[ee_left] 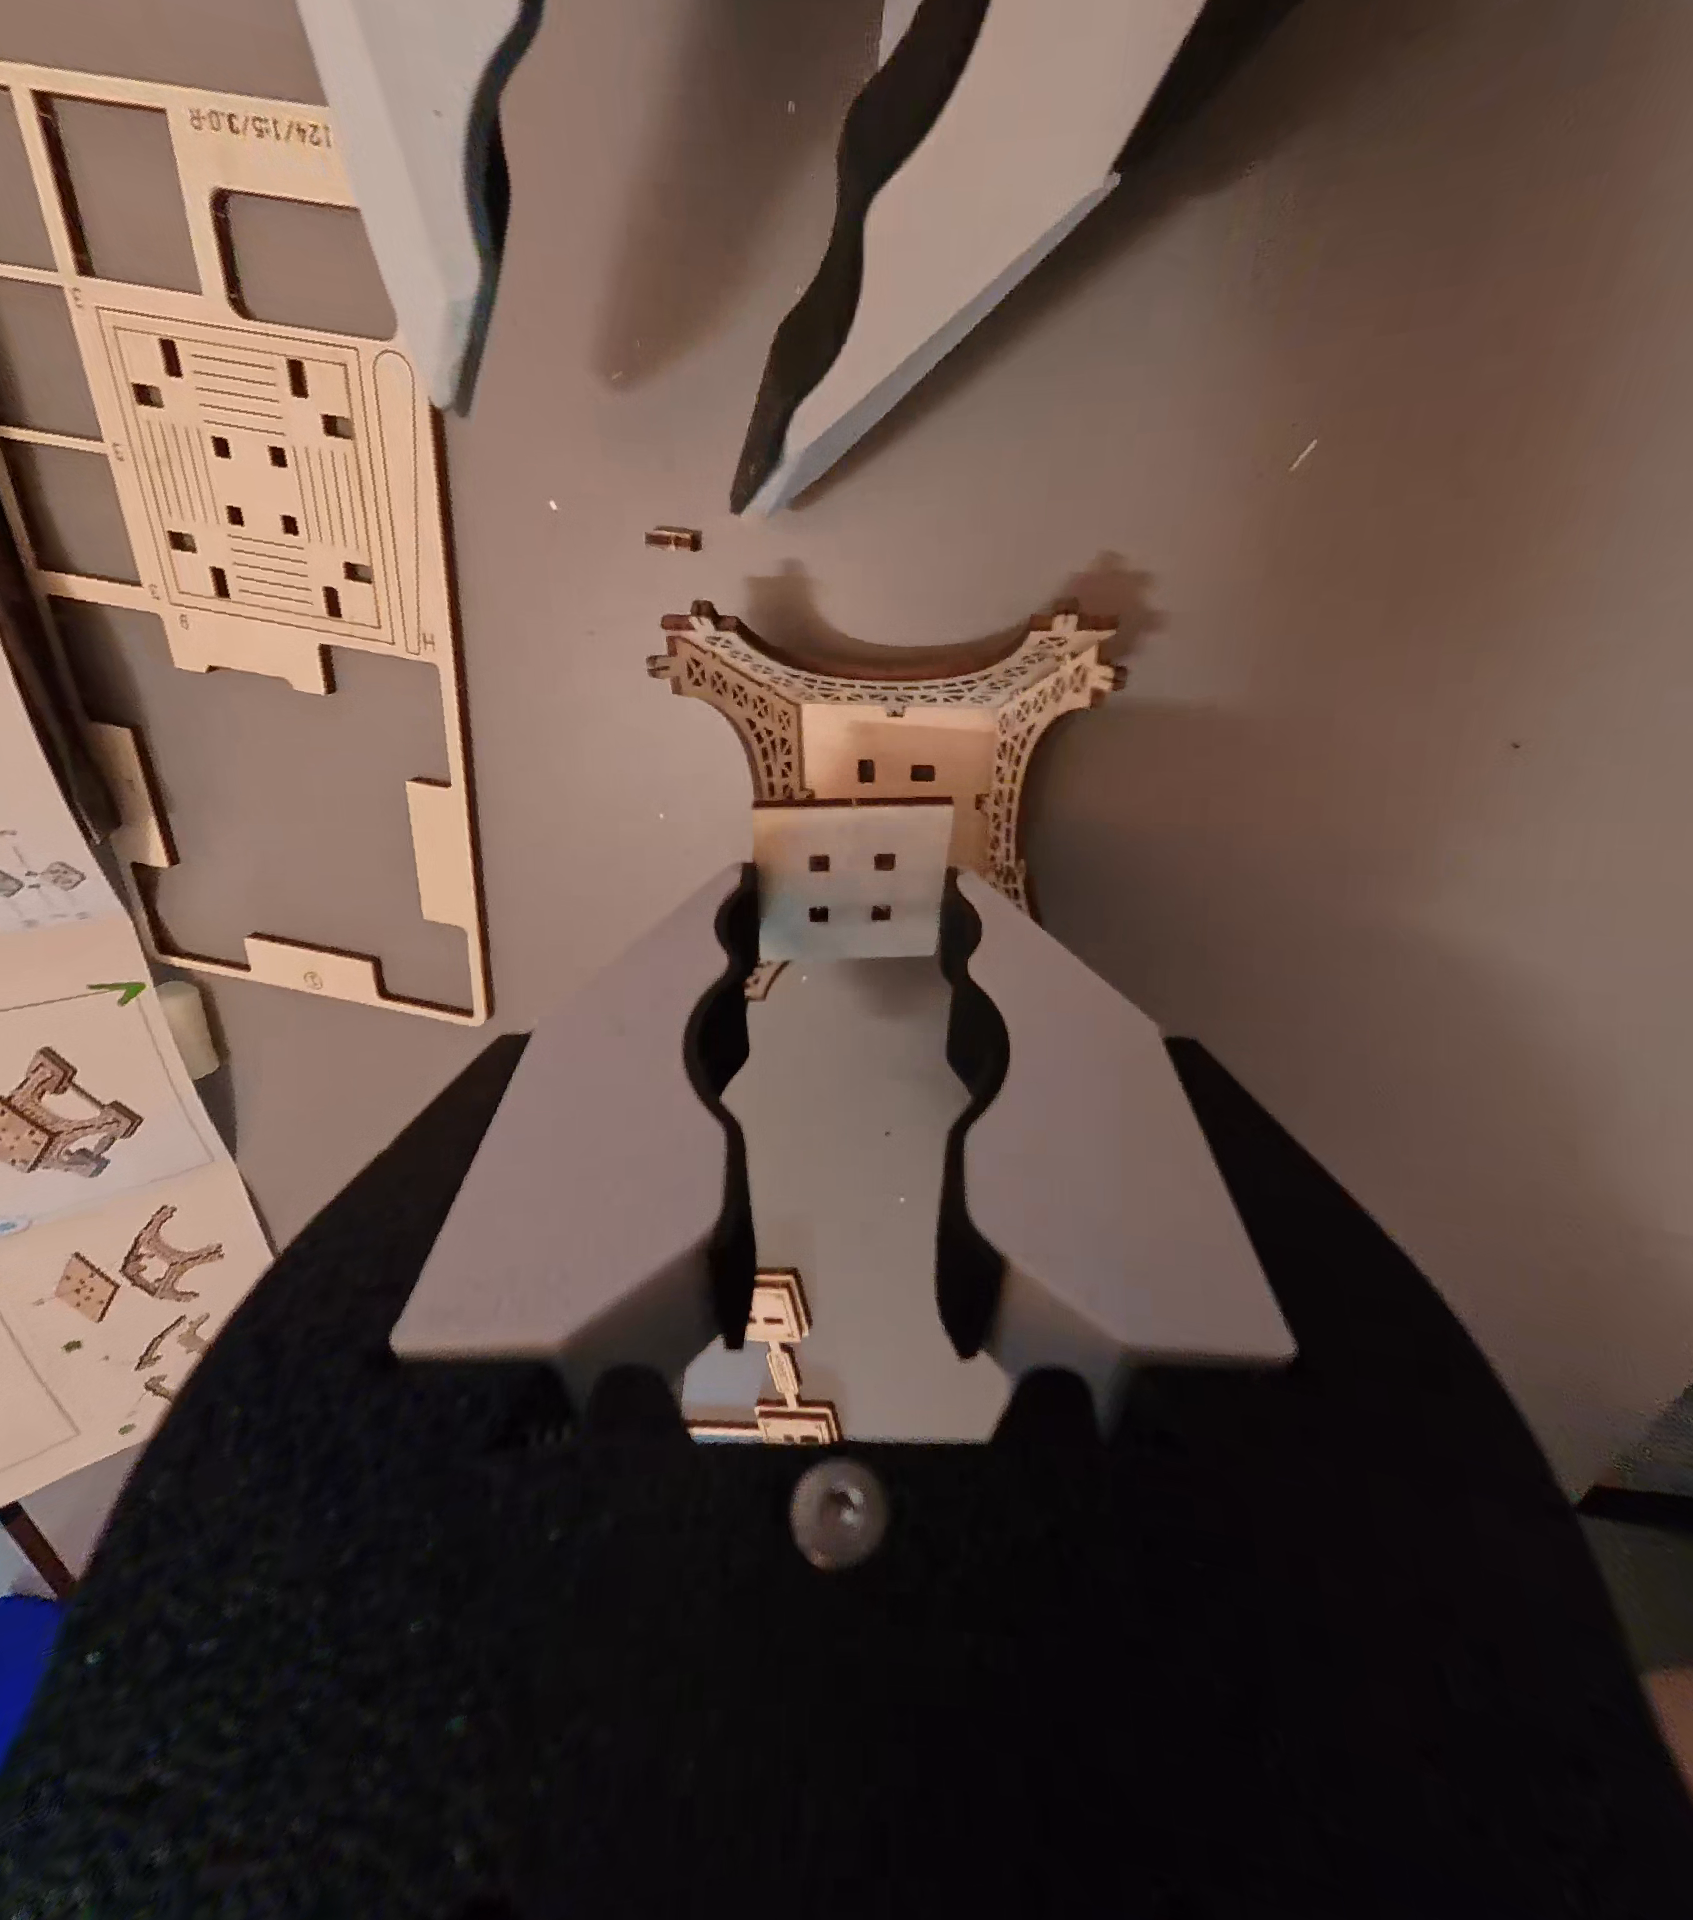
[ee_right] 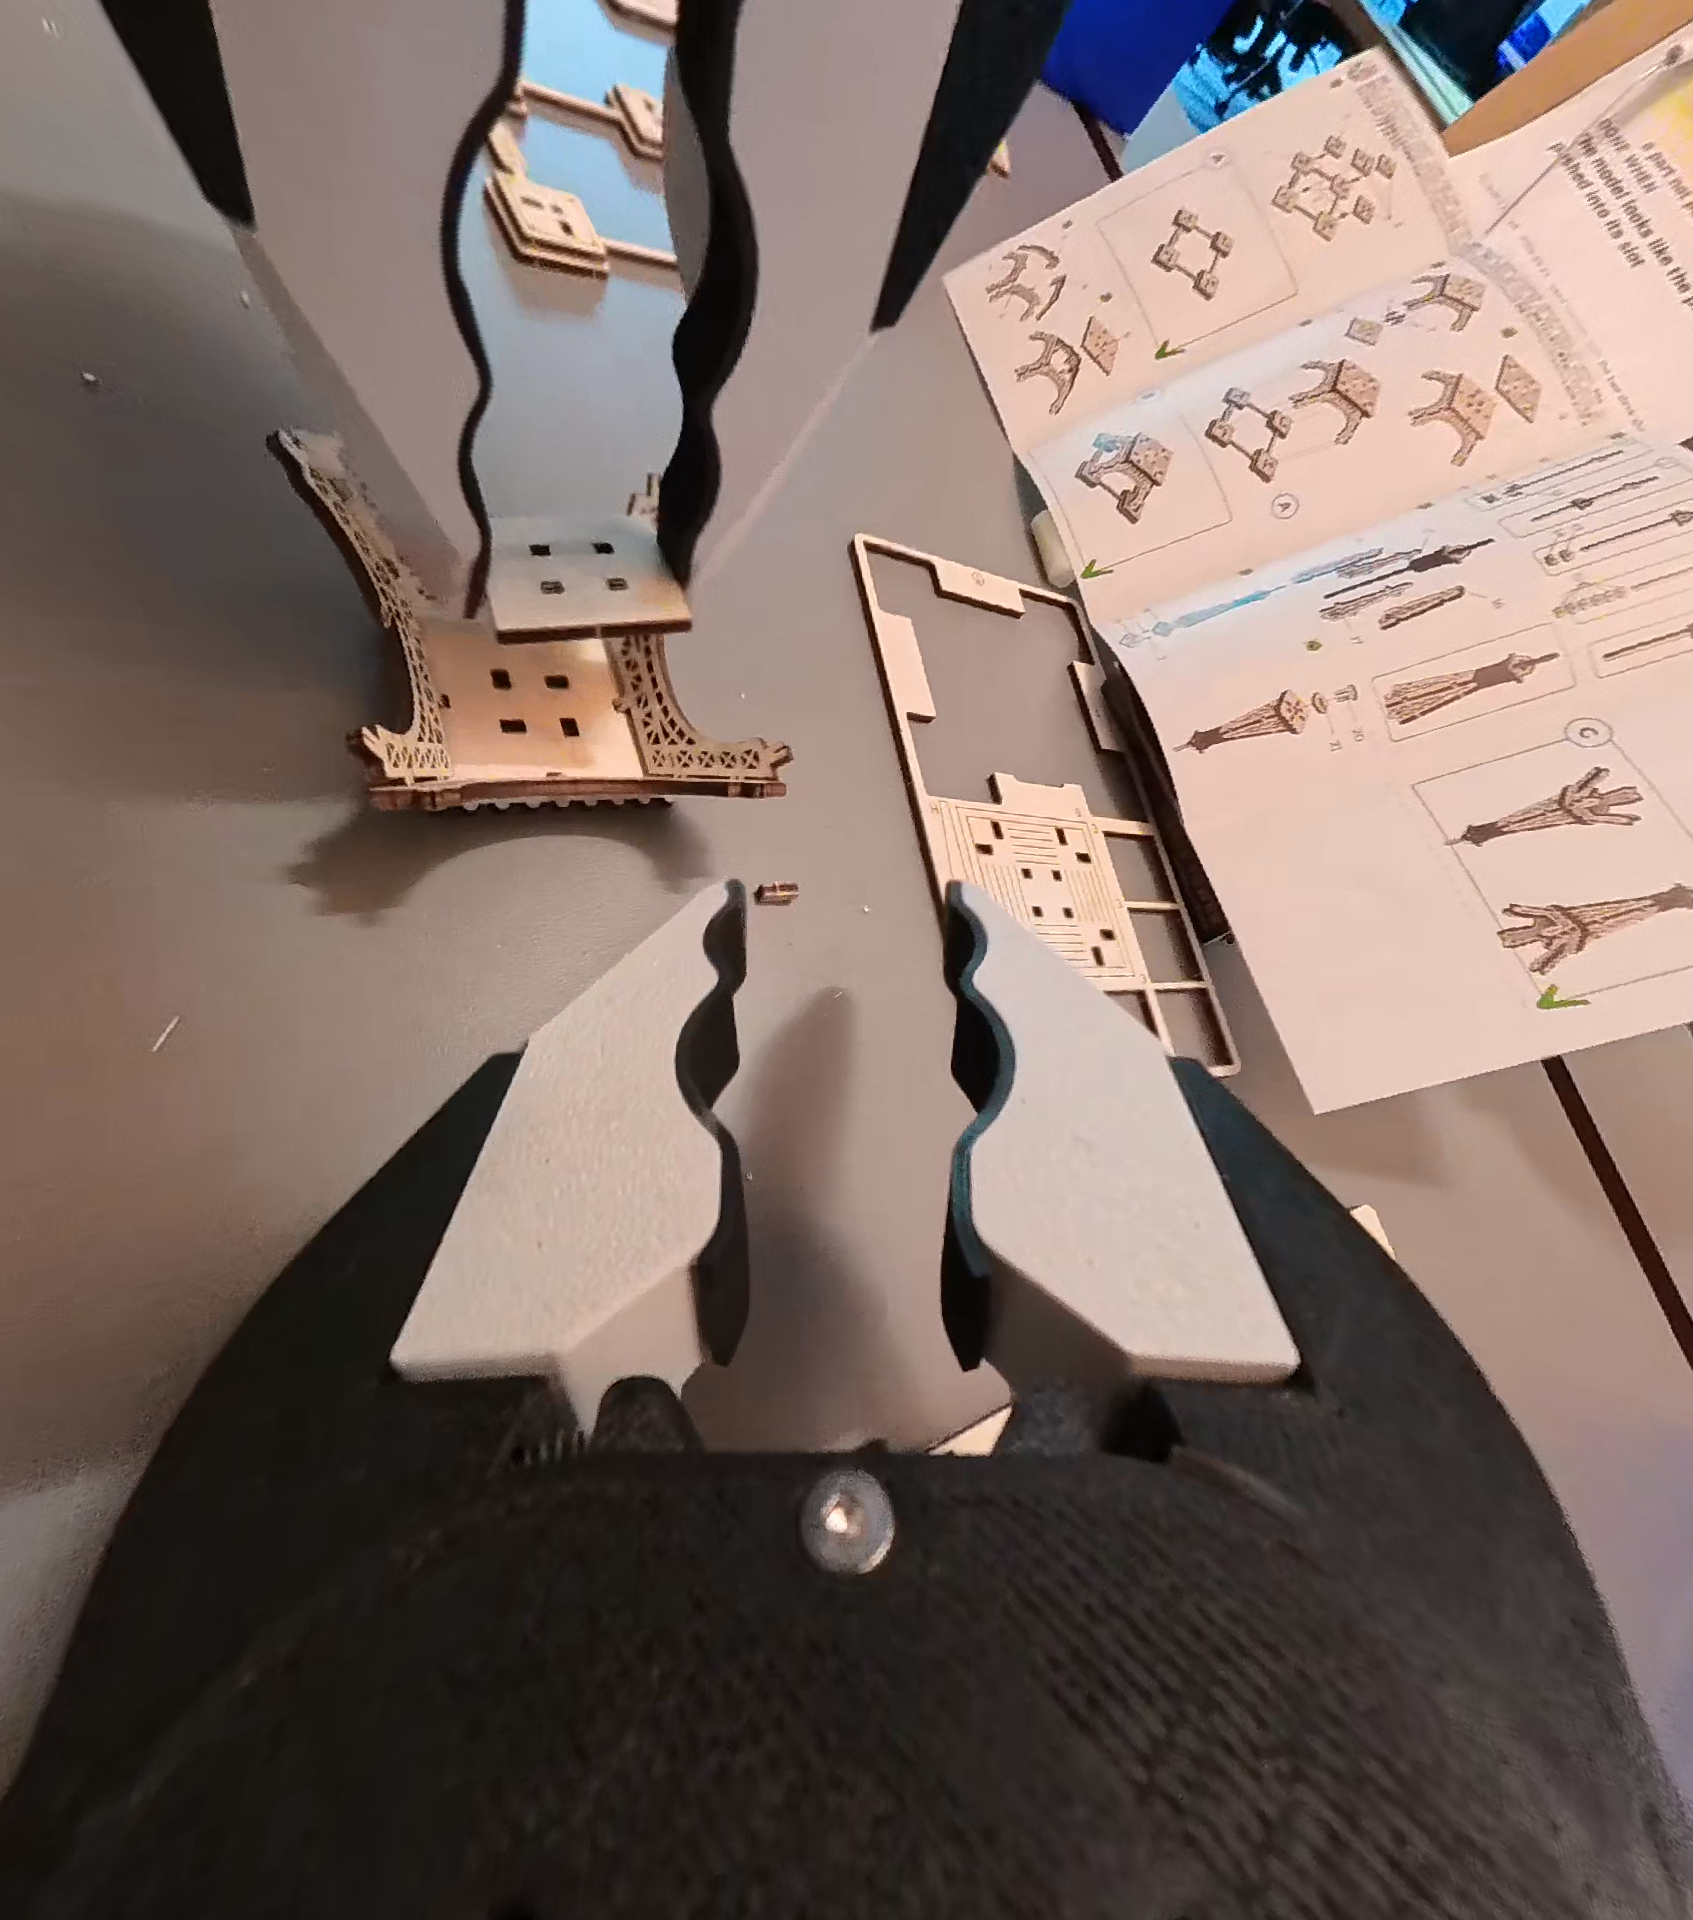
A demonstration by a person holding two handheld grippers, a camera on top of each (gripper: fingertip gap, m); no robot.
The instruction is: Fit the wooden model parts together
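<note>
My left gripper is shut on a small square wooden plate with four holes, gripping its two side edges. It holds the plate at the narrow end of the lattice arch assembly, which rests on the grey table. I cannot tell whether the two touch. In the right wrist view the left gripper comes in from the top with the plate over the assembly. My right gripper is open and empty, a little short of the assembly. It also shows at the top of the left wrist view.
A tiny loose wooden bit lies between my right fingertips and the assembly. A punched-out parts sheet and paper instruction sheets lie to the right. A square wooden frame piece lies under the left gripper. The table edge runs at the right.
</note>
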